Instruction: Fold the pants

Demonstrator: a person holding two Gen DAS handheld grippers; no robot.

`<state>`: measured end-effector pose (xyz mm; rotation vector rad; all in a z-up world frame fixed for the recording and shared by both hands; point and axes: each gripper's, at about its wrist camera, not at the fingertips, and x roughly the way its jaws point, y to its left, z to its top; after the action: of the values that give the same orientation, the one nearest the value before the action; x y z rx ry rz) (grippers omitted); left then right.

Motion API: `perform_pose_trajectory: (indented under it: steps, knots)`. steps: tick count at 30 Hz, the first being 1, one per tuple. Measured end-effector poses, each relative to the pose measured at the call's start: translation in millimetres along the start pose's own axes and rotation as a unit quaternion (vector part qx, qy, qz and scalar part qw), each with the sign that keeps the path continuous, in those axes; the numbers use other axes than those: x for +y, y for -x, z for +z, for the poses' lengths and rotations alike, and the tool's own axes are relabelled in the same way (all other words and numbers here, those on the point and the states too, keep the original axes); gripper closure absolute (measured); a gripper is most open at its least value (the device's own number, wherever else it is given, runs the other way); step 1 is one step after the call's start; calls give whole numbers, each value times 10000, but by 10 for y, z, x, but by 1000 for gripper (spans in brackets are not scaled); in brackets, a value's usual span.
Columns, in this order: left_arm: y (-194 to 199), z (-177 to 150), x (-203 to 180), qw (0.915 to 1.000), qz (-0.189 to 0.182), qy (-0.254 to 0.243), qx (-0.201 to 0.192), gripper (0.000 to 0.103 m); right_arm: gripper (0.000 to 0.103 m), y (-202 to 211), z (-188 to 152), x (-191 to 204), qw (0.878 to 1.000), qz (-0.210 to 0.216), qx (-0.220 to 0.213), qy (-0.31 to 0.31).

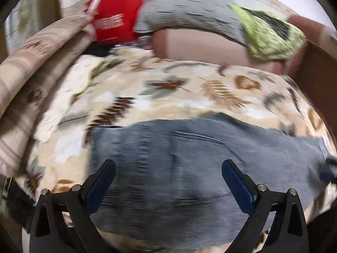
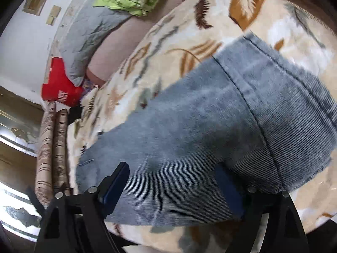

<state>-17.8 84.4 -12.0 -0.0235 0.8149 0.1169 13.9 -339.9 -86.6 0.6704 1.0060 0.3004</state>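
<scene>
Grey-blue corduroy pants [image 1: 189, 168] lie flat on a leaf-patterned blanket [image 1: 168, 88]. My left gripper [image 1: 168, 166] is open, its blue-padded fingers spread above the pants, holding nothing. The left wrist view is blurred. In the right wrist view the same pants [image 2: 210, 126] stretch from lower left to upper right, hem [image 2: 294, 67] at the right. My right gripper [image 2: 172, 172] is open over the pants near their lower edge, empty.
A red bag [image 1: 118, 14], a grey pillow [image 1: 189, 8], a green patterned cloth [image 1: 271, 33] and a pink bolster [image 1: 202, 46] lie at the head of the bed. A rolled striped quilt [image 1: 31, 88] lies at the left, and also shows in the right wrist view [image 2: 52, 147].
</scene>
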Motion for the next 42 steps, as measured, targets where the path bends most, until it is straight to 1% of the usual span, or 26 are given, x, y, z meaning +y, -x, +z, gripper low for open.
perform_pose_trajectory:
  steps: [2,3,4,5,6,7,8,10,11,14,16,17,18,19,20,21,22,25,27,29,30,32,34,37,40,42]
  knots:
    - [-175,-86,-171,9994,-36,-260,235,3,17,129,56,108,9995,-3,-232,210]
    - [-335,-158,-229,9982,19,-375,464,3,17,181,88,133,9991,24,-337,238]
    - [-555,-265,-257,9953,188,-476,825,3,17,244,119,128,9987,139,-434,238]
    - [-671,-355,-252,9949,231,-494,852,0,17,278,140,86,9985,184,-482,200]
    - [-627,-376,-244,9974,232,-480,483,0,13,213,143,59,9988,113,-450,134]
    - [-625,-367,-260,9969,247,-523,531,0,13,73,149,-82,9996,-103,-244,14]
    - [-609,-348,-262,9967,247,-517,566,0,12,-23,162,-206,9999,-138,-72,-74]
    - [-551,-288,-255,9957,243,-589,672,0,13,78,139,-250,9993,66,-360,1]
    - [-518,-254,-236,9960,285,-592,605,0,13,104,139,-209,9995,54,-323,37]
    - [-311,-170,-123,9984,355,-408,152,0,13,142,132,-153,9989,-60,-453,120]
    - [-258,-143,13,9990,429,-145,42,0,13,147,136,9,9982,-6,-487,342]
    - [-323,-127,85,9989,451,-41,106,0,13,162,142,107,9973,19,-527,517]
    - [-422,-145,150,9985,437,58,317,0,13,156,120,204,9962,48,-550,678]
    - [-562,-189,189,9968,420,61,684,0,13,151,131,332,9946,94,-568,862]
    - [-651,-239,201,9949,444,16,904,0,13,146,131,431,9938,167,-576,939]
    - [-677,-286,201,9957,443,-80,807,0,13,132,133,511,9938,285,-548,923]
    - [-652,-302,185,9966,468,-151,656,0,13,131,123,548,9943,436,-528,815]
    - [-644,-268,154,9965,515,-139,645,0,13,65,-47,554,9955,743,-293,512]
    - [-624,-226,157,9971,451,-60,610,0,13,-61,-211,423,9972,678,-15,308]
    - [-523,-206,141,9979,412,-43,488,0,13,-65,-267,243,9984,552,41,69]
    - [-475,-188,120,9984,392,-46,401,0,13,-25,-284,153,9984,564,-36,-87]
    - [-384,-142,57,9990,335,-39,282,0,13,201,-271,-97,9956,675,-388,-527]
    - [-298,-110,-30,9996,194,-22,198,0,13,443,-263,-286,9914,632,-755,-859]
    - [-227,-73,-236,9999,-30,-115,115,0,13,775,-294,-723,9764,369,-1251,-1720]
    - [-248,-47,-490,9989,-163,-402,165,0,13,851,-301,-1058,9631,302,-1250,-2363]
    - [-240,-50,-652,9979,-227,-573,179,0,13,776,-287,-1177,9584,540,-1035,-2603]
